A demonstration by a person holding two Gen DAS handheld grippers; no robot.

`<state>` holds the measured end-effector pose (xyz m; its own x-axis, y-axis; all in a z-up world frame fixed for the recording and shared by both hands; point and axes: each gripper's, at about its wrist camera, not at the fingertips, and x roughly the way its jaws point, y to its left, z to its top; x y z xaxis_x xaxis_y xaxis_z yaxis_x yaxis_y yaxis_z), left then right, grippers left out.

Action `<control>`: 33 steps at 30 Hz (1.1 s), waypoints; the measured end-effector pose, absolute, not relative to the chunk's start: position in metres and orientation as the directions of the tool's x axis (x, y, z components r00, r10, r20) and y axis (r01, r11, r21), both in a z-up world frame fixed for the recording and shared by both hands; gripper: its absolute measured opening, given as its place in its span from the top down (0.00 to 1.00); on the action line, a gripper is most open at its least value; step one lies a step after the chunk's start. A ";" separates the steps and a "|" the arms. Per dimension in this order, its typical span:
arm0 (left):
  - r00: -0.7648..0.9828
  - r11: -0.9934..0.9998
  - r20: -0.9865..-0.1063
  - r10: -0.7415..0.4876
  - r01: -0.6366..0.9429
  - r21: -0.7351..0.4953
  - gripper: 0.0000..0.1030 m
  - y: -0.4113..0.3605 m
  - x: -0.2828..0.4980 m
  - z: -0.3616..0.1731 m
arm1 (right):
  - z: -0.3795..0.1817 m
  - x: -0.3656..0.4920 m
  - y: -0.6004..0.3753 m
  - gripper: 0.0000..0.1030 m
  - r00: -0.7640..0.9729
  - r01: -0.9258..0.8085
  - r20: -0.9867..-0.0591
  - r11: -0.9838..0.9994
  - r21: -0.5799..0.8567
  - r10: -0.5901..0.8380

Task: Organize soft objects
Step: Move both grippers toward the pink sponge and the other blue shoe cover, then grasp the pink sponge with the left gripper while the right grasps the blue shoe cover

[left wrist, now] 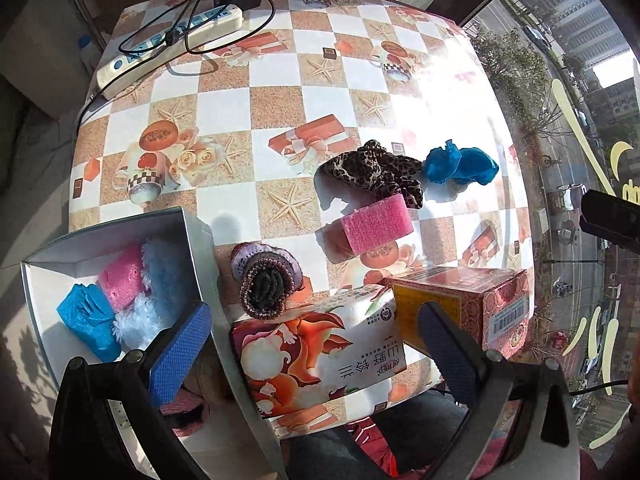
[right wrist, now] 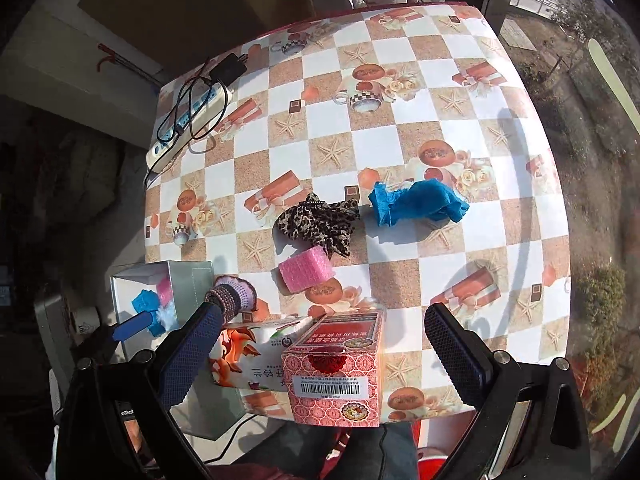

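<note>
White box (left wrist: 120, 236) at the counter's (left wrist: 280, 92) near-left edge, open top, about 8 o'clock from the counter's middle. Inside: blue crumpled bag (left wrist: 86, 316) at the near-left, pink sponge (left wrist: 122, 280) behind it, fluffy pale-blue-and-white cloth (left wrist: 160, 280) along the right wall. All three lie packed together, touching.

Just outside the box's right wall: crocheted purple-and-brown piece (left wrist: 266, 280), resting against the tissue pack (left wrist: 320, 352). Red patterned carton (left wrist: 480, 304) beside the pack, at 3 o'clock from it, touching; both closed.

Still loose on the counter: second pink sponge (left wrist: 378, 228) near the middle; leopard-print cloth (left wrist: 376, 170) at 12 o'clock from it, touching; blue crumpled glove or bag (left wrist: 460, 166) at 3 o'clock from the leopard cloth, a little apart.

Far-left corner, 11 o'clock: white power strip (left wrist: 172, 48) with black cable looped over it.

Left gripper (left wrist: 316, 344) spread wide, nothing between its pads, one finger over the box's near-right corner, the other over the carton. Right gripper (right wrist: 324, 352) also spread wide and empty, its fingers flanking the tissue pack and carton from above.
</note>
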<state>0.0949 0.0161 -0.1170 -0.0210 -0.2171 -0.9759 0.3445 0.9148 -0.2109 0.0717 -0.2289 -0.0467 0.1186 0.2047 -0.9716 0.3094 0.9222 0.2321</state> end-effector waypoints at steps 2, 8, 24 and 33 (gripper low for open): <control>-0.053 0.909 -0.979 -0.195 0.365 -0.201 0.00 0.005 0.098 -0.128 | -0.056 0.065 -0.247 0.01 0.103 0.349 -0.973 0.909 0.228 0.205; -0.148 0.898 -0.974 -0.172 0.382 -0.217 0.00 -0.022 0.109 -0.155 | -0.087 0.055 -0.275 0.01 0.048 0.393 -0.973 0.892 0.226 0.225; -0.406 0.913 -0.898 -0.170 0.280 -0.299 0.00 -0.097 0.144 -0.246 | -0.139 0.038 -0.318 0.01 -0.058 0.463 -0.965 0.863 0.202 0.257; -0.277 0.941 -0.961 0.021 0.329 -0.074 0.00 -0.075 0.162 -0.261 | -0.156 0.071 -0.314 0.01 -0.071 0.388 -0.978 0.908 0.156 0.198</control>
<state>0.1624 -0.0750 -0.2610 -0.2768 0.0208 -0.9607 0.3289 0.9414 -0.0744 0.0708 -0.3141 -0.1562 -0.0707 0.1984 -0.9776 0.3878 0.9084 0.1563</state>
